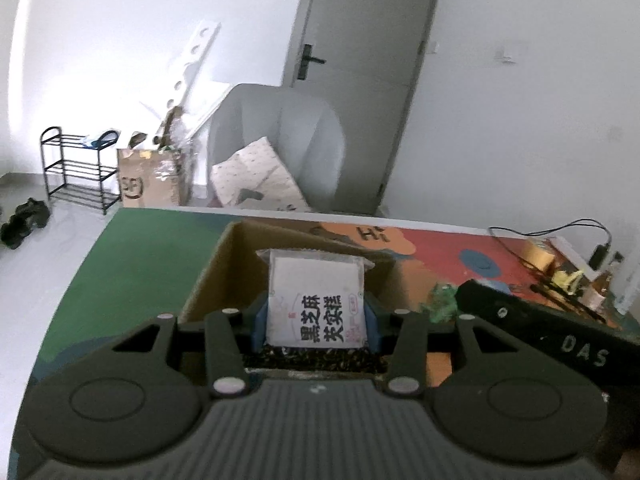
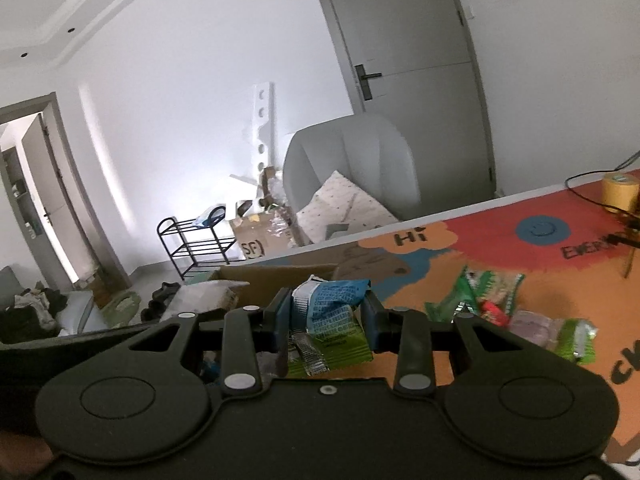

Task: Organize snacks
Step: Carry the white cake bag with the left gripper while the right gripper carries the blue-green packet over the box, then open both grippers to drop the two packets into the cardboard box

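Note:
My left gripper (image 1: 316, 320) is shut on a white snack packet (image 1: 316, 300) with black printed characters, held upright over the open cardboard box (image 1: 216, 276). In the right wrist view my right gripper (image 2: 326, 316) is shut on a blue-and-white snack packet (image 2: 330, 304) with green packaging bunched under it. It hangs just right of the cardboard box (image 2: 276, 276). Several loose green and red snack packets (image 2: 488, 300) lie on the colourful table mat (image 2: 520, 256) to the right. The right gripper's black body (image 1: 540, 328) shows at the right of the left wrist view.
A yellow tape roll (image 2: 620, 192), black cables (image 1: 560, 232) and small items crowd the table's far right corner. Beyond the table's far edge stand a grey armchair (image 1: 280, 140), a cardboard carton (image 1: 152, 180), a black shoe rack (image 1: 76, 168) and a closed door (image 1: 368, 60).

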A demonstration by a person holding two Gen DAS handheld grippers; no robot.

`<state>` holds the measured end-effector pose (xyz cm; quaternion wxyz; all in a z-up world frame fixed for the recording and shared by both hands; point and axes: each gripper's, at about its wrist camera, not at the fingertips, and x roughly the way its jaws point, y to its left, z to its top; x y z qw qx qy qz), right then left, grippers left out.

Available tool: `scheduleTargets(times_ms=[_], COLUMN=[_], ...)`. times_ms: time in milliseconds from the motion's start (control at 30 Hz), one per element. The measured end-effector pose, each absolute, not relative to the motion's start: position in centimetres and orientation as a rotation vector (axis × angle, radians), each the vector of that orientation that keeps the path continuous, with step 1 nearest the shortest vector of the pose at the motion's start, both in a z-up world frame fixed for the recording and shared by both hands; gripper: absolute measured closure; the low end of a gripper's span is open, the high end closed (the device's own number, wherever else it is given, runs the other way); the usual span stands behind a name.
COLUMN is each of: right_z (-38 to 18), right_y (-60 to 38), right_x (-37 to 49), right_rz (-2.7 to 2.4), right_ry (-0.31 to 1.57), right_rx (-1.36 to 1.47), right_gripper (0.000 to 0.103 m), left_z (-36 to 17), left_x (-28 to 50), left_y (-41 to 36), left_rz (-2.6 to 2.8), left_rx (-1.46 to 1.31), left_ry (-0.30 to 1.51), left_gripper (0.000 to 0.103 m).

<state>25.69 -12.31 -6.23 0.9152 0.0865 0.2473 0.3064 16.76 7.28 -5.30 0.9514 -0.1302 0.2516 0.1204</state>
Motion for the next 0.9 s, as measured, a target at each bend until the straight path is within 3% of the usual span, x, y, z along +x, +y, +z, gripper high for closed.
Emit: scheduleTargets(times_ms=[300, 533, 733, 900], right_z=[-5.5, -5.4, -5.6, -5.5], right_y=[-9.6, -8.8, -9.9, -11.6], right_x=[25.8, 26.3, 26.8, 26.5], right_rz=[0.685, 0.731, 0.739, 0.703], right_ry=[0.508, 0.528, 0.562, 0.557], right_rx=[0.182, 0.222, 0.309, 0.323], right_gripper=[0.068, 0.067, 0.051, 0.047], left_z=[-5.0, -4.9, -4.8, -4.8], left_x=[16.2, 15.6, 15.5, 15.6], left_y=[8.5, 9.2, 9.2, 8.8], left_rz=[0.288, 0.29, 0.278, 0.265], left_rx=[-0.28, -0.312, -0.319, -0.326], left_ry=[0.514, 0.524, 0.52, 0.521], left_gripper=[0.049, 0.031, 0.018, 0.015])
